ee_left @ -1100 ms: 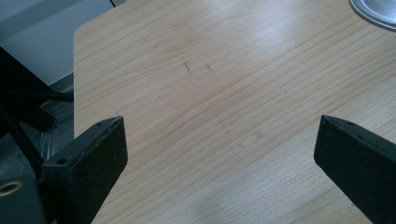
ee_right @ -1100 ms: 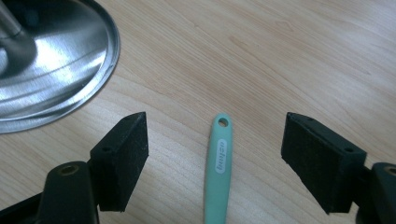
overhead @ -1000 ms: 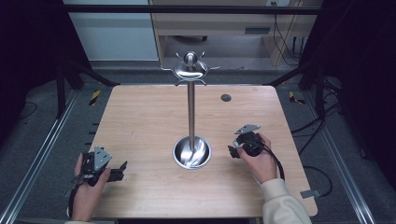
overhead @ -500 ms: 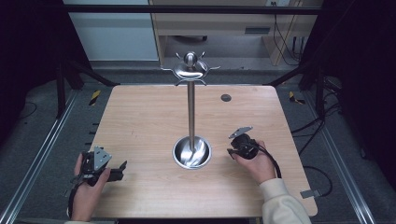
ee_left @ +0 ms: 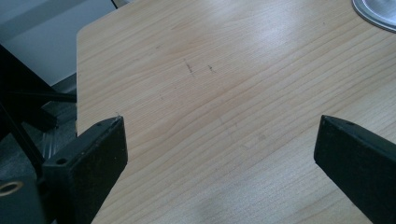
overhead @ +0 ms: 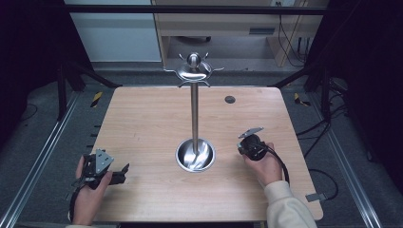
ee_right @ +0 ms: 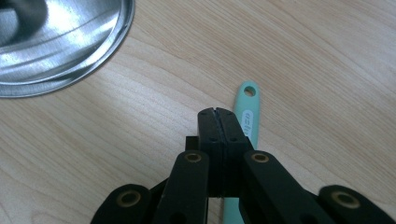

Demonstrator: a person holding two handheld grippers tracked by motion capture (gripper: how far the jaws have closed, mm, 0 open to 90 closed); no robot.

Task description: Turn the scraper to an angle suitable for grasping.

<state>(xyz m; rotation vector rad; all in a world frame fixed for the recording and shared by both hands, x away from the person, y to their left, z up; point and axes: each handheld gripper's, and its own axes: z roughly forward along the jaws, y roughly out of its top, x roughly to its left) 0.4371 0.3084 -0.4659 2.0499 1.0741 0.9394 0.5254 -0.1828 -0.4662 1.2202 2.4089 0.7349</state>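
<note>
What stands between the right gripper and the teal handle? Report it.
Nothing visible. The right gripper, jaws shut, is right over the teal handle, which lies on the bare table; the stand's metal base sits off to one side.

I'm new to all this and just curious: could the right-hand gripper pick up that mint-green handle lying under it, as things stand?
Probably not yet. The right gripper hovers right beside the green handle, with bare table around it and nothing blocking, but its jaws are pressed shut. They would need to open first.

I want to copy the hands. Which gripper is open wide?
The left gripper: its jaws stand far apart over bare table. The right gripper has its jaws pressed together.
</note>
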